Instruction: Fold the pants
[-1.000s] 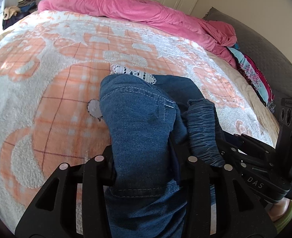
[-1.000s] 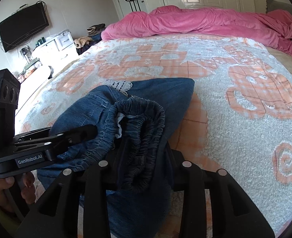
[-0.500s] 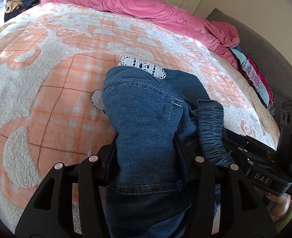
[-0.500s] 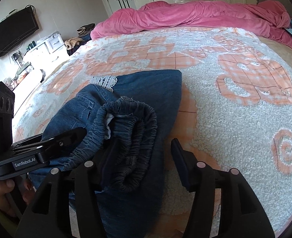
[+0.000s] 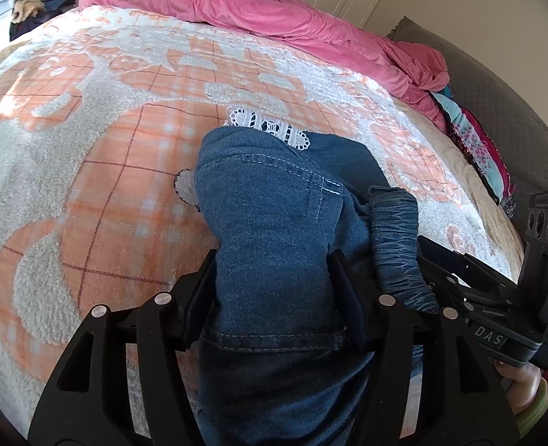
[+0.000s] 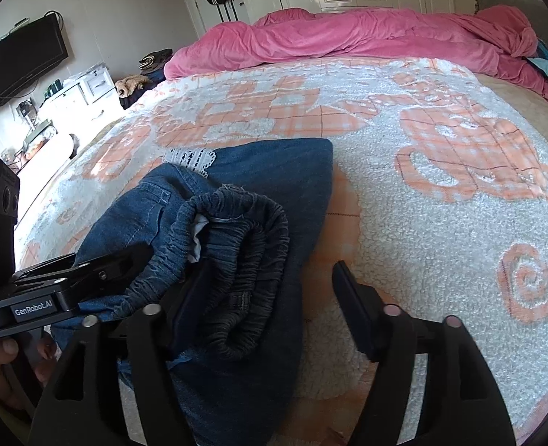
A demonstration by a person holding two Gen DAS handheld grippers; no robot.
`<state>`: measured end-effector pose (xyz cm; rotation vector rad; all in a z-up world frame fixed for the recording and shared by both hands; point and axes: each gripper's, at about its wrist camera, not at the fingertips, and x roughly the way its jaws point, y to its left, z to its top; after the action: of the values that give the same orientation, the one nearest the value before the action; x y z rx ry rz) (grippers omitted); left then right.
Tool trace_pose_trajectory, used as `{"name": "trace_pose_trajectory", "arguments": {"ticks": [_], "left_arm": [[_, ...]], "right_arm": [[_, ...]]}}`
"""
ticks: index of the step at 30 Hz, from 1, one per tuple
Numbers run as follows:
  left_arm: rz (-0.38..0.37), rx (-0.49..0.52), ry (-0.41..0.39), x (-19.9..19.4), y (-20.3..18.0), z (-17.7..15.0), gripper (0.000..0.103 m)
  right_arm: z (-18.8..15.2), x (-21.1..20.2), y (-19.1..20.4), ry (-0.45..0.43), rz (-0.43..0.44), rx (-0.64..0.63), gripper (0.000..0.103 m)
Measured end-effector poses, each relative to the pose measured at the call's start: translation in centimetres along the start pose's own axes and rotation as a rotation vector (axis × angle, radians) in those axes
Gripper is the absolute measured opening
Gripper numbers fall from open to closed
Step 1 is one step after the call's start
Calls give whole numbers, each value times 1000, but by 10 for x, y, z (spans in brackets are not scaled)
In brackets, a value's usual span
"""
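The blue denim pants lie bunched on the bed, folded over, with a white lace trim at the far edge. My left gripper has its fingers on both sides of a thick denim fold and is shut on it. In the right wrist view the pants show the gathered elastic waistband on top. My right gripper is open, the waistband resting against its left finger, the right finger over bare blanket. The left gripper's body shows at the left.
An orange and white fleece blanket covers the bed. A pink duvet is heaped along the far side. Colourful clothes lie by the grey headboard at the right. A dresser and wall TV stand left of the bed.
My right gripper has opened and let go of the waistband, which now rests on the pile. My left gripper has loosened a little but still pinches the denim fold.
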<state>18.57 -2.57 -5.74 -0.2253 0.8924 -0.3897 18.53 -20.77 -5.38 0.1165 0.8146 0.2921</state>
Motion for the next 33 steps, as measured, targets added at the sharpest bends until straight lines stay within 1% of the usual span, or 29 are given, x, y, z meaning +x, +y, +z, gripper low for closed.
{"name": "trace_pose_trajectory", "arguments": {"ticks": [3, 5, 14, 22, 25, 26, 27, 28, 33], "left_arm": [[6, -3, -13, -6, 0, 1, 56], [6, -8, -20, -11, -1, 2, 58], [36, -19, -75, -35, 0, 5, 73], [70, -26, -114, -55, 1, 4, 90], [77, -29, -124, -62, 2, 4, 93], [78, -29, -127, -65, 1, 4, 93], [81, -28, -131, -67, 1, 4, 93], [83, -25, -134, -70, 0, 4, 93], [94, -14, -148, -81, -3, 2, 93]], "right_arm": [[0, -4, 1, -10, -9, -5, 71], [0, -7, 1, -14, -13, -6, 73], [0, -22, 5, -49, -29, -13, 74], [1, -39, 5, -83, -32, -8, 74], [1, -45, 5, -95, -29, -6, 74], [1, -48, 5, -100, -32, -6, 79], [1, -50, 5, -104, -35, -5, 92], [1, -53, 5, -117, -41, 1, 98], [3, -69, 8, -157, -30, 11, 98]]}}
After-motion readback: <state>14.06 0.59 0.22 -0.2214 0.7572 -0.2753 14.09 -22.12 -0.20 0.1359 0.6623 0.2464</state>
